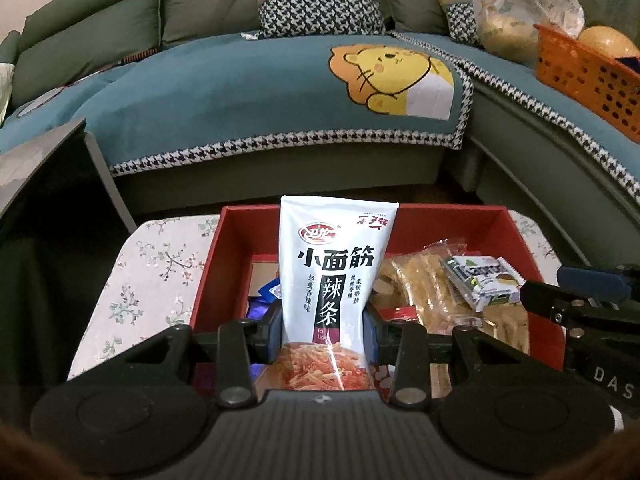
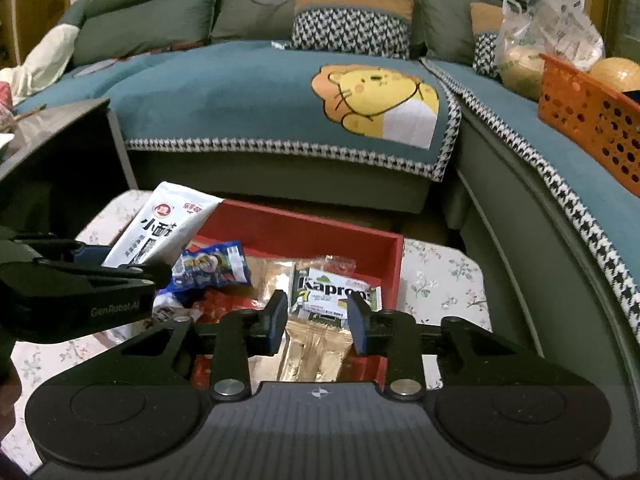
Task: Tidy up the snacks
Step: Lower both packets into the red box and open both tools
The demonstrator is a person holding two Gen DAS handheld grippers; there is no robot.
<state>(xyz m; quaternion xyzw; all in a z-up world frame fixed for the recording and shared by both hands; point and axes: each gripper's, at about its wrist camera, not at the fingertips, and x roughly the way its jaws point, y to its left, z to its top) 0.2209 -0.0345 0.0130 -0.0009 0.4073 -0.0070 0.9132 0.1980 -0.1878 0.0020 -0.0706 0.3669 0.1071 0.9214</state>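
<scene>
A tall white spicy-strip snack bag (image 1: 334,276) stands upright between the pads of my left gripper (image 1: 324,334), which is shut on its lower part above the red box (image 1: 456,220). Seen from the right wrist, the same bag (image 2: 160,232) leans over the box's left rim (image 2: 304,222). Inside the box lie gold packets (image 2: 316,354), a white and green Kapro wafer pack (image 2: 332,294) and a blue bag (image 2: 212,266). My right gripper (image 2: 318,322) hovers over the gold packets, jaws a little apart and nothing pressed between them. From the left wrist it (image 1: 536,300) shows beside the wafer pack (image 1: 482,282).
The box sits on a floral-cloth table (image 1: 132,280). A teal-covered sofa (image 1: 260,92) runs behind and along the right. An orange basket (image 2: 588,116) and plastic bags (image 2: 548,40) rest on its right section. A dark cabinet (image 2: 60,148) stands at the left.
</scene>
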